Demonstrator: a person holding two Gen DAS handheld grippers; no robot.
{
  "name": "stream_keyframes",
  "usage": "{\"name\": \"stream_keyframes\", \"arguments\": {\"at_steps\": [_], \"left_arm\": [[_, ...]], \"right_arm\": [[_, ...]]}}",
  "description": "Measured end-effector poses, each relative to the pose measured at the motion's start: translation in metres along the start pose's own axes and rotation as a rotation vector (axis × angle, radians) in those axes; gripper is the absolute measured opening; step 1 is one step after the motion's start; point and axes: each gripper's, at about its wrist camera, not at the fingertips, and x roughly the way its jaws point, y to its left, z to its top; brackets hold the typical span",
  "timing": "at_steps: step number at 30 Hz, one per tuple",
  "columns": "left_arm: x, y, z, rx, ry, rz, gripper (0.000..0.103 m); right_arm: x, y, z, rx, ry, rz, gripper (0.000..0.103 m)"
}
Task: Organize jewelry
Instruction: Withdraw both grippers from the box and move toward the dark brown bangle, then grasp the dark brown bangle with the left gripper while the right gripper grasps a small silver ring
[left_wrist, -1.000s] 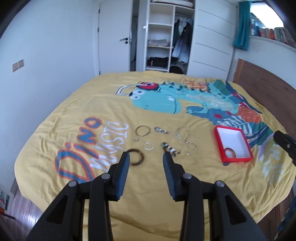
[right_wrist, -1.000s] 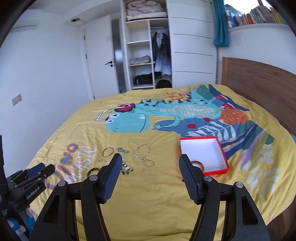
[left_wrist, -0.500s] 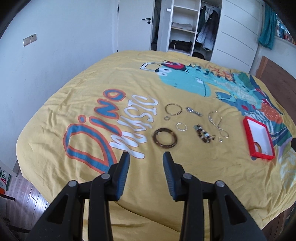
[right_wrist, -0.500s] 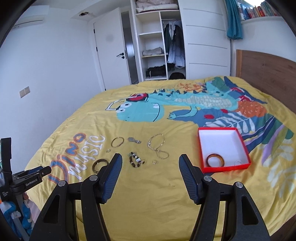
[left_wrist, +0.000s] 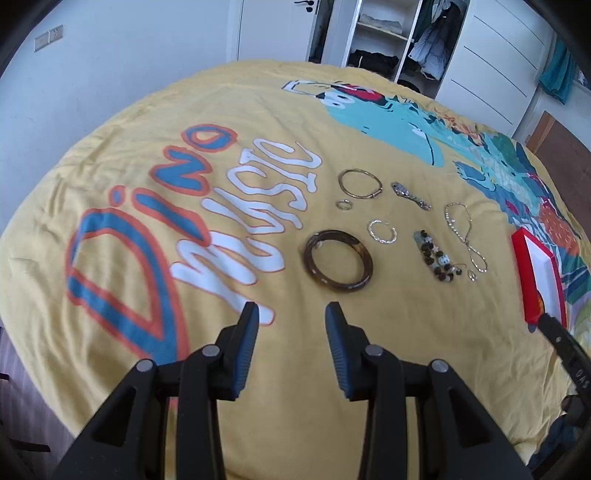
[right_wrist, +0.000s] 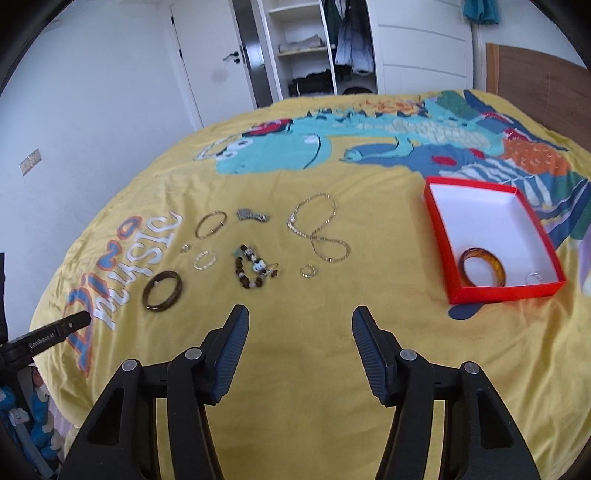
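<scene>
A bed covered by a yellow duvet (right_wrist: 369, 369) printed with a dinosaur and "Dino Music". Loose jewelry lies mid-bed: a dark brown bangle (left_wrist: 337, 260), thin gold bangle (left_wrist: 359, 183), beaded bracelet (right_wrist: 251, 270), chain necklace (right_wrist: 317, 229), silver hair clip (left_wrist: 410, 194), hoop earring (left_wrist: 382, 232) and 2 small rings. Toward the headboard edge sits a red box (right_wrist: 480, 295).

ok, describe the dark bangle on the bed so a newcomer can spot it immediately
Start at the white "music" lettering on the yellow bedspread. The jewelry is spread just beyond it, and the dark brown bangle lies at the end nearest the lettering. It is the thickest, darkest ring there; its neighbours are thin and silvery.
</scene>
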Motion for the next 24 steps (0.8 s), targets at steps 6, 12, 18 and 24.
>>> {"name": "stream_keyframes", "arguments": {"at_steps": [6, 12, 18, 24], "left_arm": [[0.051, -0.003, 0.021, -0.045, 0.054, -0.011, 0.036], [0.092, -0.004, 0.027, -0.069, 0.099, -0.014, 0.036], [0.112, -0.003, 0.031, -0.072, 0.106, -0.001, 0.036], [0.123, -0.010, 0.034, -0.042, 0.109, 0.054, 0.036]], "right_arm": [[0.054, -0.011, 0.005, -0.006, 0.065, 0.014, 0.055], [0.100, -0.015, 0.005, -0.030, 0.119, 0.036, 0.051], [0.130, -0.014, 0.010, -0.044, 0.132, 0.053, 0.045], [0.150, -0.013, 0.020, -0.041, 0.123, 0.073, 0.036]]}}
